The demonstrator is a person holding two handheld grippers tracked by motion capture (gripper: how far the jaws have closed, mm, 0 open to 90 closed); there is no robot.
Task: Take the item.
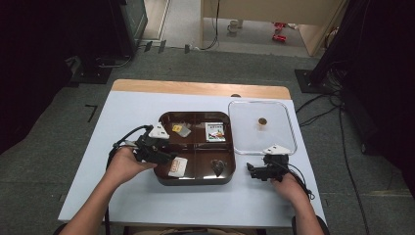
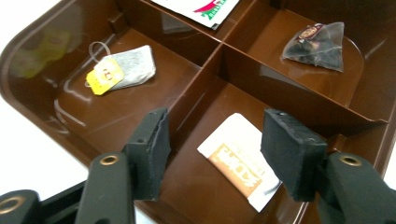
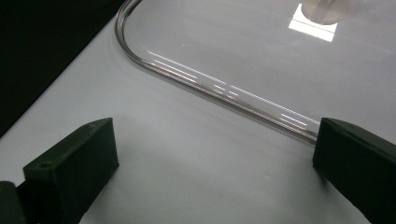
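We are picking a tea packet out of the brown tray. The tray has four boxes in it. The white packet with the orange label lies flat in the near left box, as the high view shows it.

Our left gripper is over that box. Its two black jaws stand on each side of the packet, but they do not press on it yet. There is a gap on both sides, so the gripper is open and holds nothing.

Our right gripper rests on the table near the corner of the clear lid. Its jaws are wide apart and nothing is between them.

We think we are at the grab step. Next, the left gripper needs to go lower, so that the pads reach the packet's edges. Then the jaws need to squeeze. The packet is thin and flat, so it may slip. One jaw is just beside the wall between the boxes, so we must take care not to bump it.

The other tea bags stay where they are.
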